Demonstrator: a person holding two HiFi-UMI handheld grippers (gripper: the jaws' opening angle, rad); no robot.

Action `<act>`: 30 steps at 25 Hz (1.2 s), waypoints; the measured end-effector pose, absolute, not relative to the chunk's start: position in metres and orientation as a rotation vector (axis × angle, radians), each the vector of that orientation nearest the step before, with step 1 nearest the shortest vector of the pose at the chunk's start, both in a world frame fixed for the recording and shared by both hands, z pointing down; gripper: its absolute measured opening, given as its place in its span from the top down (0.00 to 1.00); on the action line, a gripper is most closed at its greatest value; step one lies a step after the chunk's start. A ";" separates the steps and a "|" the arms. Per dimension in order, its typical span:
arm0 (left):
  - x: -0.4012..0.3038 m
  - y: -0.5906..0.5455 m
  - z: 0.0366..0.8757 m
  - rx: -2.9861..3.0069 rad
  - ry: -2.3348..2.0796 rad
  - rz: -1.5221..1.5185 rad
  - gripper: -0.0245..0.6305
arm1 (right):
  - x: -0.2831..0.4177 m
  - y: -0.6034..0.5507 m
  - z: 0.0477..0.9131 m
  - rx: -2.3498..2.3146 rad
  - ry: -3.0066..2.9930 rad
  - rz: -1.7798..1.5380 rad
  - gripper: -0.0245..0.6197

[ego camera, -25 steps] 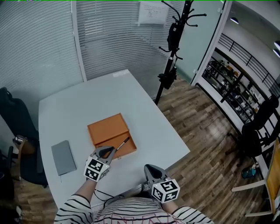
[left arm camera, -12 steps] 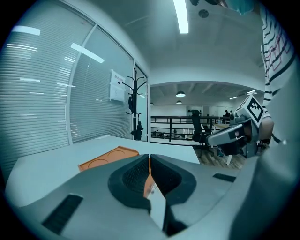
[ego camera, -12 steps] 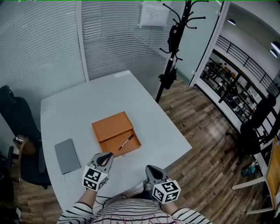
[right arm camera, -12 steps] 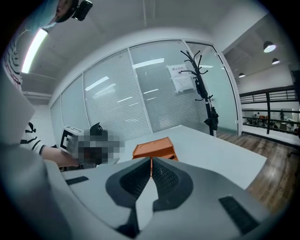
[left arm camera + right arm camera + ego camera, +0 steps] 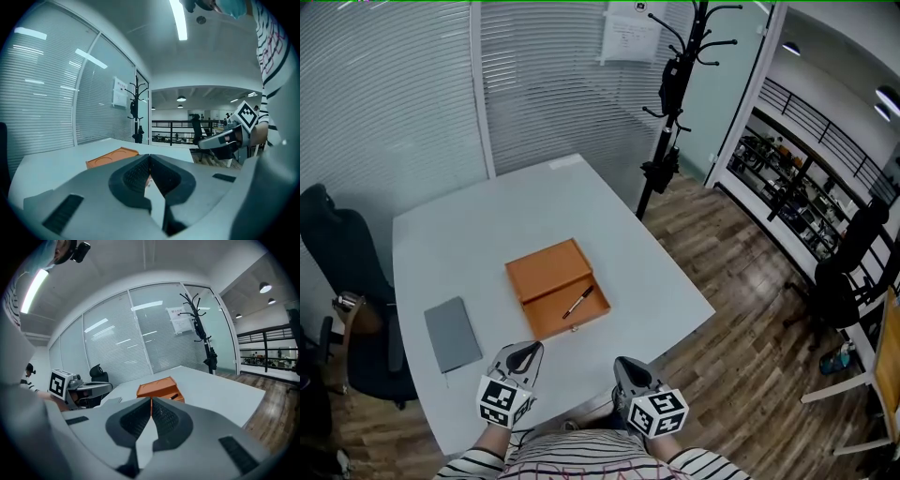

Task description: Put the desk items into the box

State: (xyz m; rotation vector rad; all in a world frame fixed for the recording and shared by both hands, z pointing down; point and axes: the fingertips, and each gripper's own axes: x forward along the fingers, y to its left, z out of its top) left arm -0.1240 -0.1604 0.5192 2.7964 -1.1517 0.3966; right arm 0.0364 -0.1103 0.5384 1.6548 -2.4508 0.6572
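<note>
An open orange box [image 5: 555, 286] lies in the middle of the white table [image 5: 487, 225]. A dark pen [image 5: 578, 302] rests in its near compartment. A grey notebook [image 5: 453, 333] lies flat on the table to the box's left. My left gripper [image 5: 526, 349] hovers at the near table edge, shut and empty, below the box. My right gripper [image 5: 622, 363] is held beside it, just off the edge, also shut on nothing. The box [image 5: 161, 387] shows beyond the right jaws, and the box [image 5: 111, 156] sits past the left ones.
A dark office chair [image 5: 342, 281] stands at the table's left side. A black coat stand [image 5: 675, 103] rises behind the far right corner. Blinds cover the glass wall at the back. Wooden floor lies to the right.
The pen left my left gripper and now lies in the box. The left gripper drew back toward the near edge and shut. The right gripper barely moved.
</note>
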 end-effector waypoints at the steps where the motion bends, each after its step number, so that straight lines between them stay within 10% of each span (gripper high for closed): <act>1: -0.125 -0.156 0.521 2.796 -1.152 0.402 0.93 | 0.035 -0.108 0.539 1.653 -2.450 0.656 0.92; 30: -0.164 -0.095 0.540 2.665 -1.232 0.342 0.93 | 0.002 -0.085 0.545 1.534 -2.424 0.548 0.92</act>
